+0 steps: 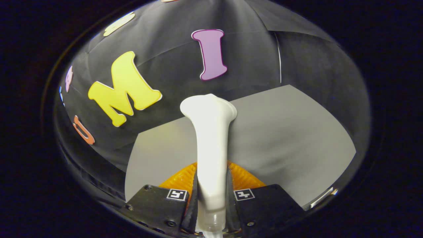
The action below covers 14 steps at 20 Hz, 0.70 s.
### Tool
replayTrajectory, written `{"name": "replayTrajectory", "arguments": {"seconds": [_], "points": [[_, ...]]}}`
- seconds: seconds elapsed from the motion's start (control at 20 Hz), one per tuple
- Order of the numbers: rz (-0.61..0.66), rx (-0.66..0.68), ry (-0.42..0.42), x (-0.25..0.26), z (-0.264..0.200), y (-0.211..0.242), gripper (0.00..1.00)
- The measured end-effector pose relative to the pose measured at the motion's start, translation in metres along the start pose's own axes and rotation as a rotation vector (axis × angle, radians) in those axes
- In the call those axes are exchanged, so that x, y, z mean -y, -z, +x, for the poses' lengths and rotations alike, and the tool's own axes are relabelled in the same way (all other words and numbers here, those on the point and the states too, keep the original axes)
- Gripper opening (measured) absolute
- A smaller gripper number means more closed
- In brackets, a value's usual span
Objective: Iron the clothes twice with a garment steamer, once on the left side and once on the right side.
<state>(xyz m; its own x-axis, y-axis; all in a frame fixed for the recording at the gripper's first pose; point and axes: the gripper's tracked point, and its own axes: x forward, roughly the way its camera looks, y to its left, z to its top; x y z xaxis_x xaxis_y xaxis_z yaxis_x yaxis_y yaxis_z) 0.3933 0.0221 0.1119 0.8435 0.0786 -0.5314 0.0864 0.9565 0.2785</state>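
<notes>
White garment steamer (210, 145) between gripper (211, 193) jaws.

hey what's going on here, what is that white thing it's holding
A person's handheld gripper is shut on a white garment steamer, both fingers pressing its handle. The steamer's flared head points forward, away from the fingers, over a flat grey surface in the booth. No steam can be seen, and I cannot tell if the head touches the surface.
</notes>
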Motion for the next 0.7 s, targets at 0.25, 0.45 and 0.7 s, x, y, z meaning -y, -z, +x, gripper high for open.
{"name": "replayTrajectory", "arguments": {"seconds": [0.25,0.45,0.7], "points": [[0.031,0.131,-0.013,0.003,-0.022,-0.013,0.33],[0.023,0.272,-0.053,-0.021,-0.074,-0.015,0.33],[0.008,0.405,-0.065,-0.047,-0.140,0.020,0.32]]}}
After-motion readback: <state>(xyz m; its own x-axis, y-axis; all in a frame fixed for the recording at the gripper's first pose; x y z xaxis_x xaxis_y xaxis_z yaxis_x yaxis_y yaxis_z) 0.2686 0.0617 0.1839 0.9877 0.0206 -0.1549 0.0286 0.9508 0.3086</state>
